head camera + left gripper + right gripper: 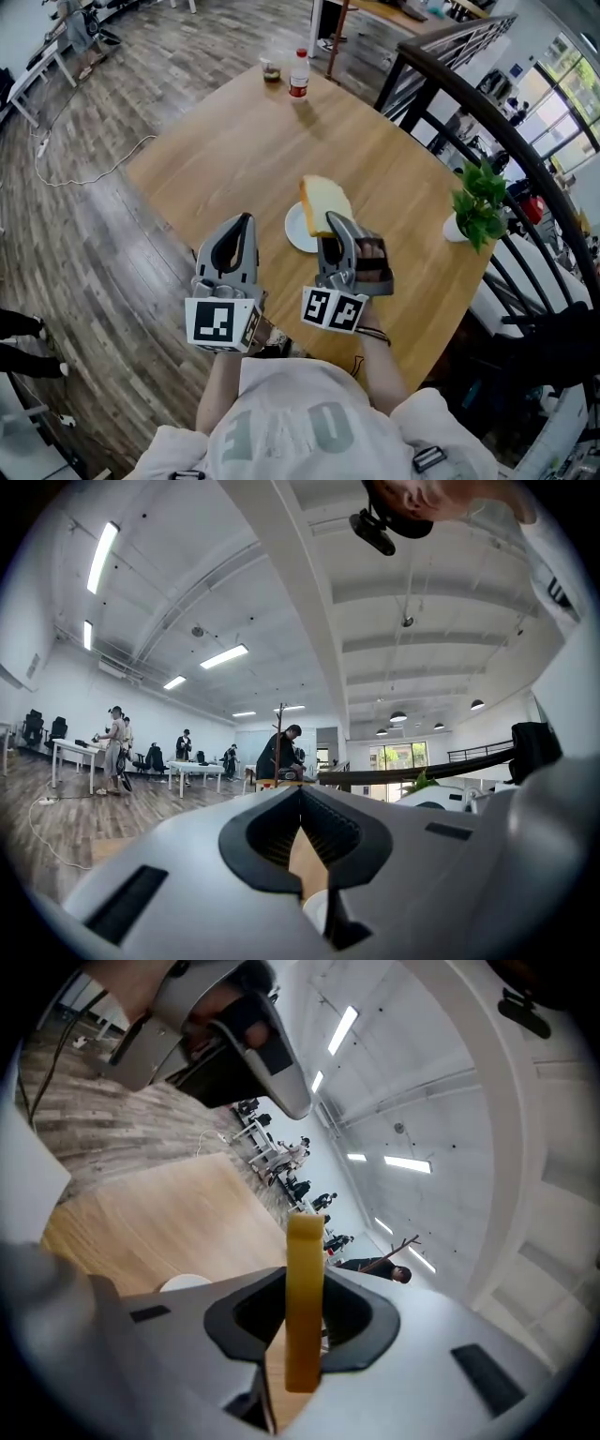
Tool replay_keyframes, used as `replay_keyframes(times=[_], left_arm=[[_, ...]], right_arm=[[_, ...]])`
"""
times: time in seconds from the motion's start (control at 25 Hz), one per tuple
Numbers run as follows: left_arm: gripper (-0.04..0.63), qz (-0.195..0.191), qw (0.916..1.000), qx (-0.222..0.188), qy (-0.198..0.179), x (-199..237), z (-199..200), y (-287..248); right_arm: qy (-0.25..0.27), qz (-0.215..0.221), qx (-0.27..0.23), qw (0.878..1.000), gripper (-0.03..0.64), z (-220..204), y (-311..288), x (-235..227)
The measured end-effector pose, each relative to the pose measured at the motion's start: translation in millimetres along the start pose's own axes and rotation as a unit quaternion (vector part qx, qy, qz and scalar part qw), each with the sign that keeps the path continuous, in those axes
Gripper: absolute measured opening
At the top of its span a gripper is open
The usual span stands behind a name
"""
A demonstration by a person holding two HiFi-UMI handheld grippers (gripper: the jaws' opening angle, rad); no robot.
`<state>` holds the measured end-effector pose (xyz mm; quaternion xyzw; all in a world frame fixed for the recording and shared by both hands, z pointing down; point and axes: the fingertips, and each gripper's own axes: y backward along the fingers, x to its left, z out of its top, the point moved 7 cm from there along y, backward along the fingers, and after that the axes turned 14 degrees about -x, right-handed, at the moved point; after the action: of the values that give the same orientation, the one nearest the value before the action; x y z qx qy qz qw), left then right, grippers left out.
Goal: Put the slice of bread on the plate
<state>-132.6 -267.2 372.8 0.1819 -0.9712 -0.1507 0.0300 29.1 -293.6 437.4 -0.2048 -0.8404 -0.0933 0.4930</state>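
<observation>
A thick slice of bread [326, 202] with a yellow crust stands on edge, and my right gripper [330, 223] is shut on it. It hangs just above the small white plate [294, 231] on the wooden table [234, 141]. In the right gripper view the bread slice [305, 1269] stands upright between the pads of the right gripper [305, 1321], with the plate [185, 1282] low on the left. My left gripper [247, 221] hovers to the left of the plate, shut with nothing in it. In its own view the left gripper [300, 799] shows only a sliver of plate [317, 911] behind its jaws.
At the table's far corner stand a red-capped bottle [298, 73] and a glass jar [272, 70]. A potted plant [476, 208] sits near the right edge, next to a dark railing [487, 103]. A cable [84, 173] lies on the wood floor at left.
</observation>
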Motion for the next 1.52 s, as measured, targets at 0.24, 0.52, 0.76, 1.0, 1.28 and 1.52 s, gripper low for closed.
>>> replay_keyframes(times=[0.24,0.52,0.76,1.0,1.28,1.52], left_arm=[[0.009,0.004,0.9999,0.016,0.002,1.6,-13.0,0.3],[0.009,0.009,0.999,0.043,0.01,1.8,-30.3,2.5],[0.009,0.013,0.9979,0.063,0.014,3.1,-44.5,3.2],[0.009,0.012,0.9974,0.069,0.019,1.8,-48.9,1.8],[0.009,0.015,0.9972,0.071,0.019,4.0,-49.2,7.4],[0.009,0.017,0.9976,0.064,0.02,3.7,-46.5,9.2]], right_arm=[[0.043,0.033,0.025,0.998,0.091,-28.4,-14.4,35.6],[0.083,0.087,0.052,0.991,0.09,-59.8,-30.3,80.8],[0.102,0.116,0.078,0.985,0.09,-82.3,-44.1,109.5],[0.12,0.143,0.092,0.978,0.09,-94.9,-49.9,128.9],[0.123,0.167,0.1,0.973,0.091,-96.6,-48.8,143.5],[0.092,0.193,0.106,0.971,0.091,-96.7,-50.2,143.7]])
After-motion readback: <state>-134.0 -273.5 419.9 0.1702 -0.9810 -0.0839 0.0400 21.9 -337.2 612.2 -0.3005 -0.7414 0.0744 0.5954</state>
